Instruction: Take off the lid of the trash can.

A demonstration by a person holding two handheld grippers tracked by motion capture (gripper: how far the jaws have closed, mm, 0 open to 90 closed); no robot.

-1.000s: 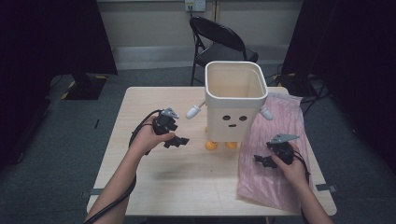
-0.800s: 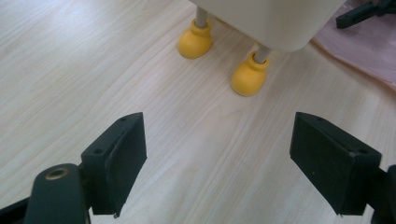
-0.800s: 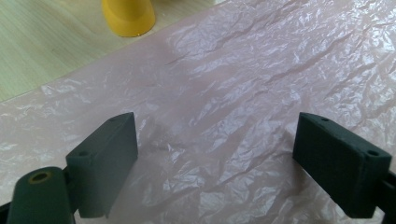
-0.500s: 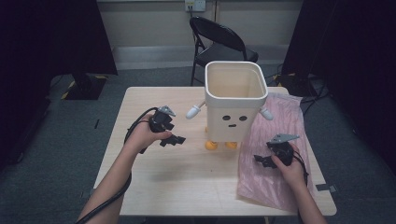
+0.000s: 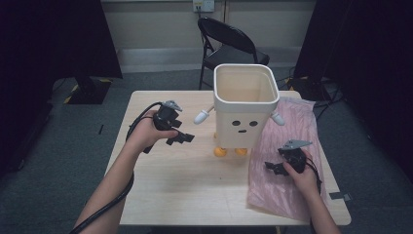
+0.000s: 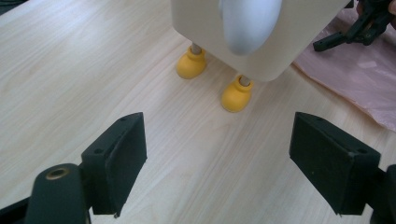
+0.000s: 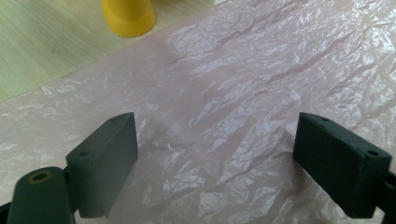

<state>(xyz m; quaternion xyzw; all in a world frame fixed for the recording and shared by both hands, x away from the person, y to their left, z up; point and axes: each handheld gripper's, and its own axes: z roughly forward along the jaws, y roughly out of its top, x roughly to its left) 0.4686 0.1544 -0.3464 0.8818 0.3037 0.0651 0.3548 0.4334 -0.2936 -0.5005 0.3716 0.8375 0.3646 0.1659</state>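
A cream bin (image 5: pixel 242 111) shaped like a figure, with a dotted face, small white arms and yellow feet (image 6: pixel 236 96), stands on the wooden table (image 5: pixel 195 185). A pink plastic bag (image 5: pixel 286 146) lies flat to its right. My left gripper (image 5: pixel 181 138) hovers open just left of the bin, its jaws pointing at the feet and the white arm (image 6: pixel 250 23). My right gripper (image 5: pixel 272 167) hangs open low over the pink bag (image 7: pixel 233 107), nothing between its jaws. One yellow foot (image 7: pixel 127 17) sits beyond the bag's edge.
A black folding chair (image 5: pixel 229 41) stands behind the table on the grey floor. Dark curtains flank both sides. Bare tabletop lies in front of the bin and to the left. A piece of tape (image 5: pixel 341 196) marks the table's right corner.
My left gripper has drifted slightly right, toward the bin. The right gripper stays over the pink bag, barely moved.
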